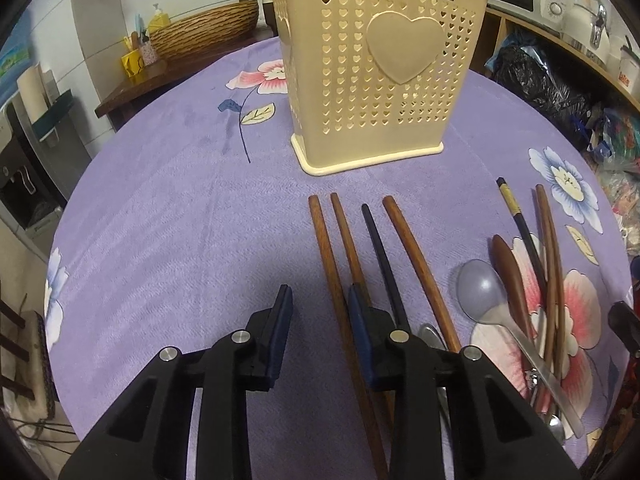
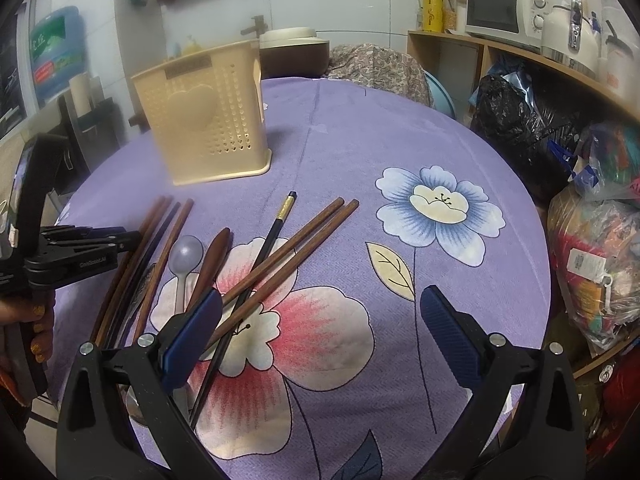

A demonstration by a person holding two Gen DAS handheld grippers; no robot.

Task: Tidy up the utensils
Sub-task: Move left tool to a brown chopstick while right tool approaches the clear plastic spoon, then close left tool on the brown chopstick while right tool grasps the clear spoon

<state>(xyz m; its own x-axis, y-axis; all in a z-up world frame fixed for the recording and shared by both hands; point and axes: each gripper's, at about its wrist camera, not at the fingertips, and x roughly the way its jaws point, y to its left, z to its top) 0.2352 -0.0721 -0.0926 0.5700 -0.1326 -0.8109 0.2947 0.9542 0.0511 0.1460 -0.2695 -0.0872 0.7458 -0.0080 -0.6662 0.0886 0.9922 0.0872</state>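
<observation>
A cream perforated utensil holder point(image 1: 372, 68) point(image 2: 208, 120) with a raised heart stands upright at the back of the table. In front of it lie several chopsticks point(image 1: 380, 256) side by side, three brown and one dark. My left gripper point(image 1: 319, 304) is open low over their near ends, and the leftmost brown chopstick point(image 1: 326, 248) runs between its fingers, close to the right one. To the right is a pile: a translucent spoon point(image 1: 480, 292) point(image 2: 186, 252), a wooden spoon point(image 2: 214, 256), a black gold-banded chopstick point(image 2: 276, 228) and two brown chopsticks point(image 2: 288, 252). My right gripper point(image 2: 320, 312) is wide open, its left finger over that pile.
A purple floral tablecloth point(image 2: 400, 140) covers the round table. A metal spoon point(image 1: 430, 334) lies partly under my left gripper's right finger. Wooden shelves with a microwave point(image 2: 500, 12) and stuffed bags point(image 2: 600, 260) crowd the right side. A hand point(image 2: 36, 320) holds the left gripper.
</observation>
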